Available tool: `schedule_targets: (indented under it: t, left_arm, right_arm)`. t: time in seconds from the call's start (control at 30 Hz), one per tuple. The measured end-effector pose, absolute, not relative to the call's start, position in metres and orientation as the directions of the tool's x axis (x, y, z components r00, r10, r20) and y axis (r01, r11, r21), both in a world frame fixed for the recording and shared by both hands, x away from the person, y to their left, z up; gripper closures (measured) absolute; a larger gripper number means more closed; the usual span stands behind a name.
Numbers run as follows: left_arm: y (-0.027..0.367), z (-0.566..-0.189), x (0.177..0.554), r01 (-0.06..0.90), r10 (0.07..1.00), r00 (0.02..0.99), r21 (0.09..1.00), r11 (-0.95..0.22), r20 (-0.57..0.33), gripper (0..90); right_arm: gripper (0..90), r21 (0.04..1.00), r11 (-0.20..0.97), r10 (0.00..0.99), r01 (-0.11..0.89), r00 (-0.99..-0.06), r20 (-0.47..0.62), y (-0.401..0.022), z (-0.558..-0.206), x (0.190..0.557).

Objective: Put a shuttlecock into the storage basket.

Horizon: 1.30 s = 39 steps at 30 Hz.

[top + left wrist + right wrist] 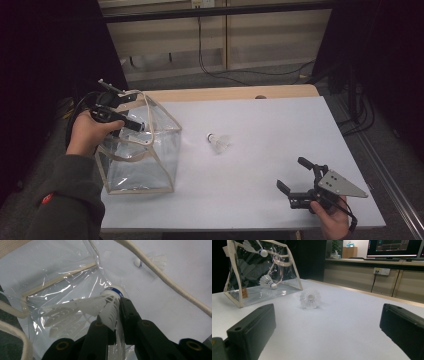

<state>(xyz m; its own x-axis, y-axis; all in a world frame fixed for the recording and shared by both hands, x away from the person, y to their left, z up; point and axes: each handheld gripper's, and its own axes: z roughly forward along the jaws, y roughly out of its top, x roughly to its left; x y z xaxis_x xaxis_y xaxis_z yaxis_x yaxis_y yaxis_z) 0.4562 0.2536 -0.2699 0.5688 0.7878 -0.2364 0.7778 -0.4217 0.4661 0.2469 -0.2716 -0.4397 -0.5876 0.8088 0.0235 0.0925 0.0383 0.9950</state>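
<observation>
The left gripper (117, 315) is pinching a featherlight, fragile shuttlecock (100, 306) by its feathers over the bag (142, 150); the right gripper (300, 175) is gaping empty.

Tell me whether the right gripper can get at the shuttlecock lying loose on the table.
Probably yes. The right gripper is open and holds nothing, and the loose shuttlecock lies straight ahead of it on bare table. The clear bag stands off to one side, out of the way.
</observation>
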Motion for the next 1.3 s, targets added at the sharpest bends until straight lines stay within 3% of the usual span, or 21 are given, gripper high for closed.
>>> schedule_targets:
  t: [0.77, 1.3]
  left_arm:
    - [0.255, -0.264, 0.455, 0.780, 0.789, 0.562, 0.476, -0.407, -0.247, 75.7]
    - [0.253, -0.239, 0.449, 0.763, 0.799, 0.556, 0.523, -0.380, -0.229, 56.4]
  right_arm:
    - [0.4, 0.995, 0.038, 0.808, 0.095, -0.589, 0.026, -0.271, -0.440, 0.247]
    - [0.4, 0.995, 0.039, 0.807, 0.090, -0.590, 0.022, -0.271, -0.440, 0.247]
